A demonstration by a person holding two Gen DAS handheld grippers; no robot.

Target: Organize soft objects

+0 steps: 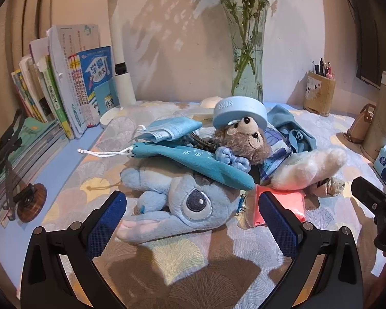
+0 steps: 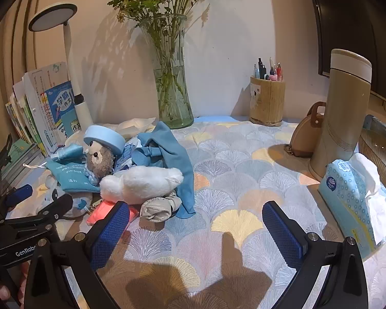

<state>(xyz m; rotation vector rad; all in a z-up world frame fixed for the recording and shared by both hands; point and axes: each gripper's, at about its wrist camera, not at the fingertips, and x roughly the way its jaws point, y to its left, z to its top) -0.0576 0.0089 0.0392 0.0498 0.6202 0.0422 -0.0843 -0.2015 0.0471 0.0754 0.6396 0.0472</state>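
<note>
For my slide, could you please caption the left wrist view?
Open left gripper facing blue plush toy in a desk pile.

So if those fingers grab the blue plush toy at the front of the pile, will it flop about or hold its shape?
The blue plush toy looks soft and stuffed, so it would probably squash and its long ear droop. It likely weighs little. The teal drawstring pouch lies across it, so lifting may drag that along. The left gripper is open around it.

Left gripper (image 1: 193, 219) and right gripper (image 2: 195, 229) spread wide, empty.
</note>
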